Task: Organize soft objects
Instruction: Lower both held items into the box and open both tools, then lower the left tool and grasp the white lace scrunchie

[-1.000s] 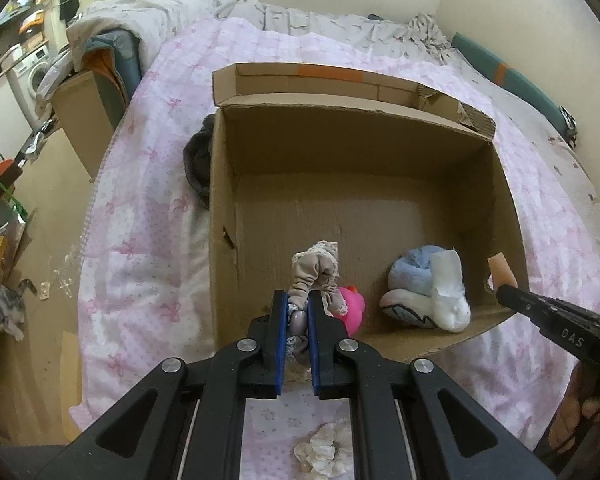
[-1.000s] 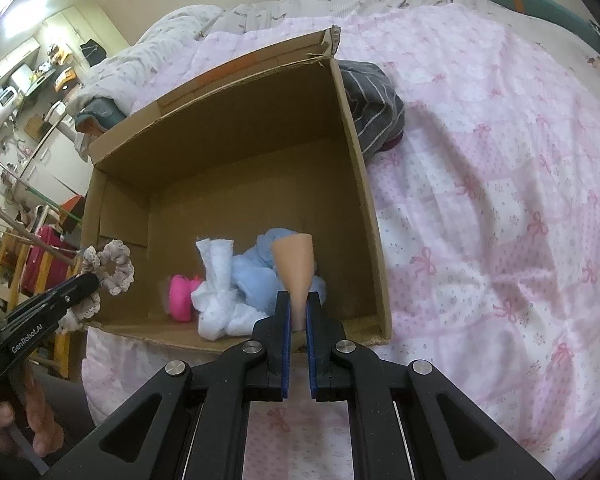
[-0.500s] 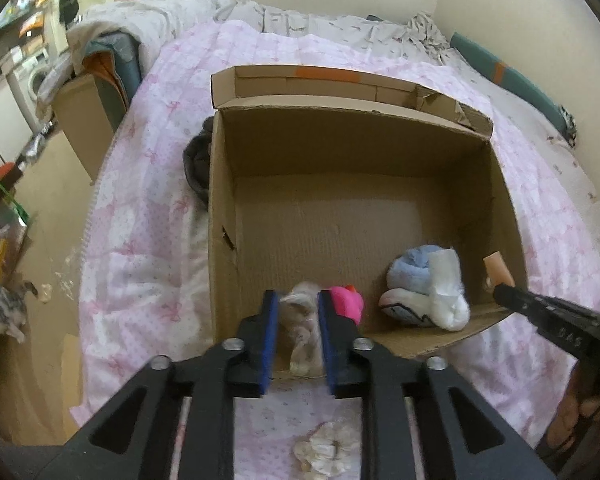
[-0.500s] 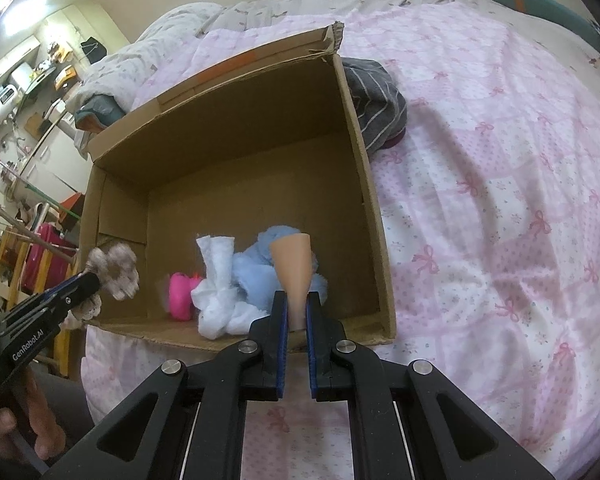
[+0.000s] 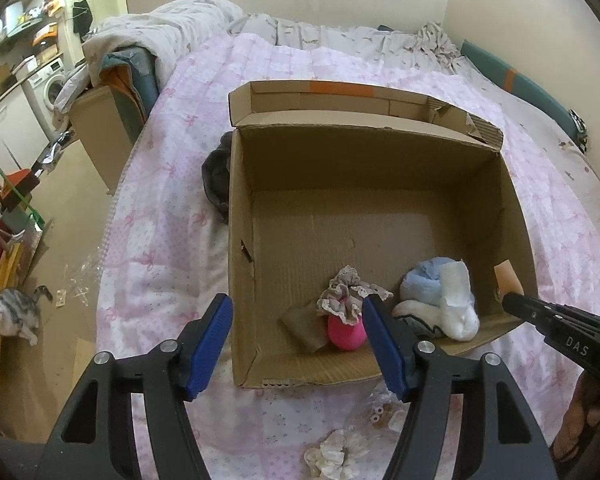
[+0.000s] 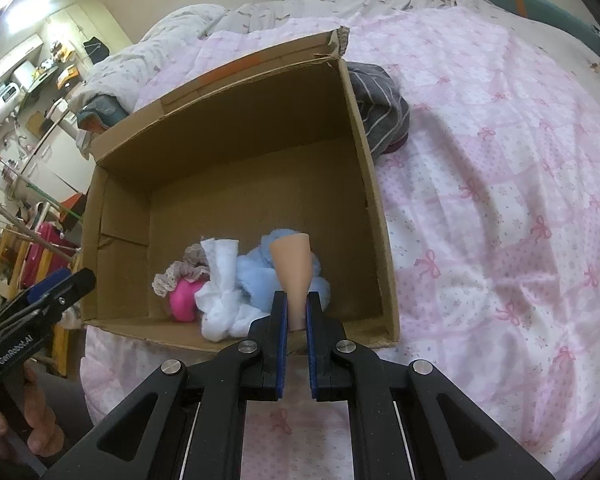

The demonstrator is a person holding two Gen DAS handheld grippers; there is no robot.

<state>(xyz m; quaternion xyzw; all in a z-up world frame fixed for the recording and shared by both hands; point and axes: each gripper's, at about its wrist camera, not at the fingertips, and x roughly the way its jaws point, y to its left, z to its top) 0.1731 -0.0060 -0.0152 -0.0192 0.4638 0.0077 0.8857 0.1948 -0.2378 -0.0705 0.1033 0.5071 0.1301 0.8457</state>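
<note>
An open cardboard box [image 5: 240, 240] lies on a pink quilt. Inside, near its front wall, a beige lace scrunchie [image 5: 350, 294] rests on a pink ball [image 5: 346, 334], beside a blue and white sock bundle [image 5: 436, 296]. My left gripper [image 5: 296, 308] hangs over the box's front left corner, its jaws opening, with the scrunchie lying loose below them. My right gripper [image 6: 296, 300] is shut on a peach soft wedge [image 6: 292, 264] just above the box's front rim [image 6: 374, 208]. The right wrist view also shows the scrunchie [image 6: 180, 274], the ball [image 6: 184, 300] and the left gripper [image 6: 72, 284].
A white scrunchie [image 5: 332, 456] lies on the quilt in front of the box. A dark striped garment [image 6: 380, 108] is bunched against the box's far outer side. Left of the bed are a floor, a cat [image 5: 8, 312] and clutter.
The left jaws have parted and let go of the lace scrunchie, which dropped onto the pink ball in the box. The right gripper still holds the peach wedge in the same spot.
</note>
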